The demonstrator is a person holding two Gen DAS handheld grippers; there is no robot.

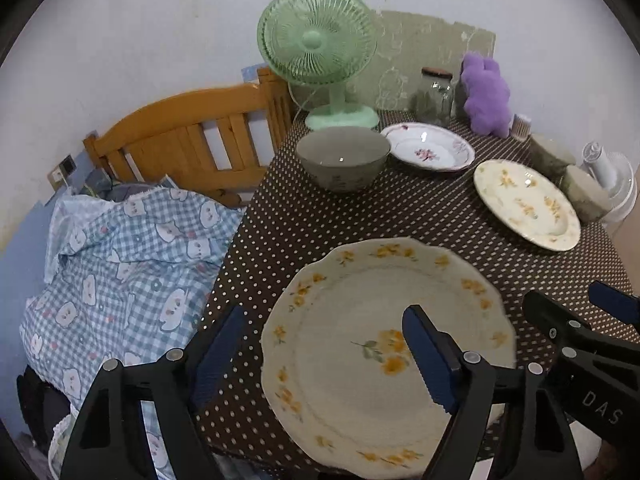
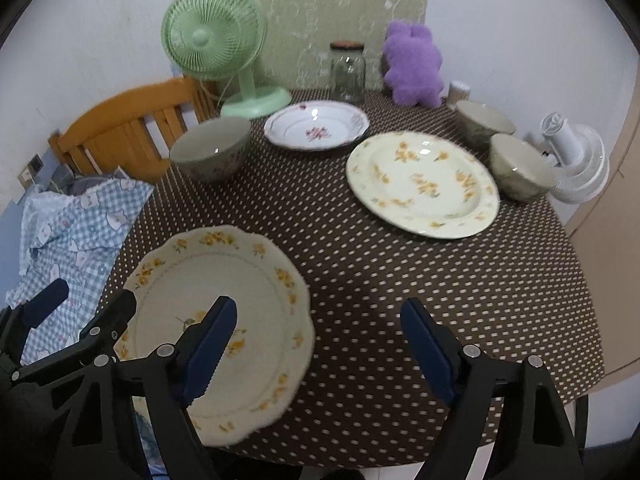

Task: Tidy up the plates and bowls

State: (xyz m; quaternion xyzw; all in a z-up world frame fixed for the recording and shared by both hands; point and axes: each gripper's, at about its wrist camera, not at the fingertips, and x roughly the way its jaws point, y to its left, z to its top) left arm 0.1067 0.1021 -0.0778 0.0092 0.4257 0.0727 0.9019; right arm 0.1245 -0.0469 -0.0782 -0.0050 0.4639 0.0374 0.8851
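A scalloped cream plate with yellow flowers [image 1: 360,300] [image 2: 224,272] lies at the near edge of the brown dotted table [image 2: 380,264]. My left gripper [image 1: 324,360] is open and straddles the plate's left rim. My right gripper [image 2: 320,346] is open over its right rim. Neither gripper's pads touch the plate. Farther back lie a round yellow-flowered plate [image 2: 424,184] [image 1: 524,204] and a white pink-flowered plate [image 2: 316,124] [image 1: 428,148]. A grey-green bowl [image 2: 210,148] [image 1: 342,156] stands at the back left. Two more bowls [image 2: 484,124] [image 2: 520,168] stand at the right.
Along the wall stand a green fan [image 2: 216,40], a glass jar [image 2: 347,72] and a purple plush toy [image 2: 414,64]. A white fan [image 2: 576,164] sits beyond the right edge. A wooden headboard [image 1: 188,136] and a checked blanket [image 1: 128,260] lie left of the table.
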